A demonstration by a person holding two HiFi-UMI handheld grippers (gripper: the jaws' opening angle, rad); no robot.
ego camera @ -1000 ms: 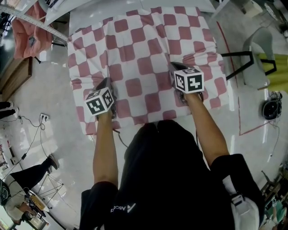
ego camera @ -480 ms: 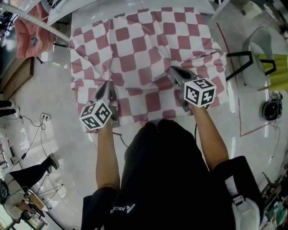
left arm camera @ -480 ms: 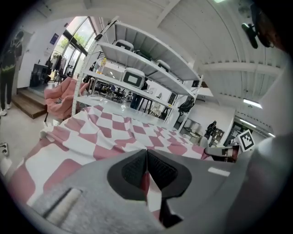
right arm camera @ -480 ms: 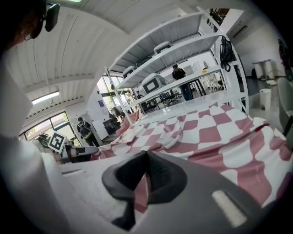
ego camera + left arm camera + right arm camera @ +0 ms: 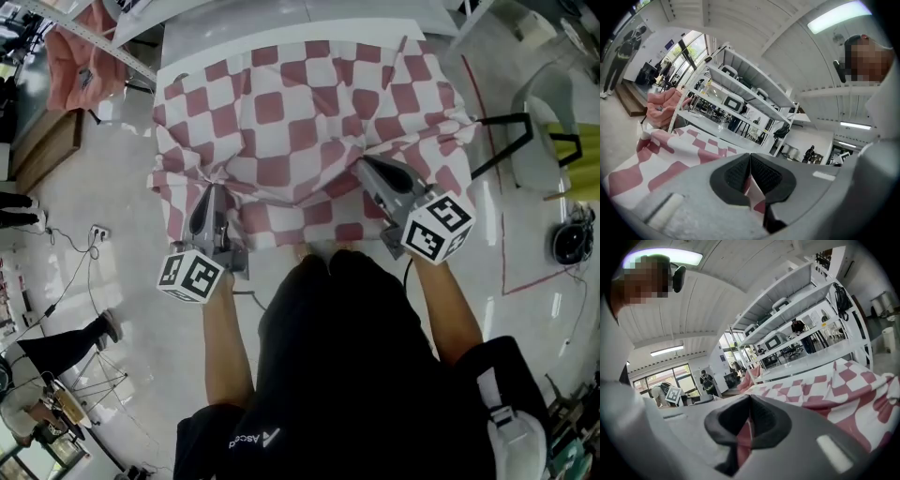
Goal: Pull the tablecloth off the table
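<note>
A pink-and-white checked tablecloth (image 5: 300, 112) lies over a white table (image 5: 281, 30), bunched into folds along its near edge. My left gripper (image 5: 213, 190) is shut on a pinch of the cloth at the near left, and a ridge runs from the pinch. My right gripper (image 5: 362, 163) is shut on another fold at the near right. In the left gripper view the cloth (image 5: 670, 152) passes between the closed pads (image 5: 738, 174). The right gripper view shows the cloth (image 5: 843, 385) stretched taut away from the closed pads (image 5: 761, 417).
A pink garment (image 5: 80, 52) hangs on a rack at the upper left. A grey chair (image 5: 542, 112) and red floor tape (image 5: 487, 150) are on the right. A power strip (image 5: 97, 232) with cables lies on the floor at left. White shelving (image 5: 740, 93) stands beyond the table.
Both grippers have drawn back toward the person with the cloth in them. The cloth has slid toward the near edge and bunched, baring more of the table's far end.
</note>
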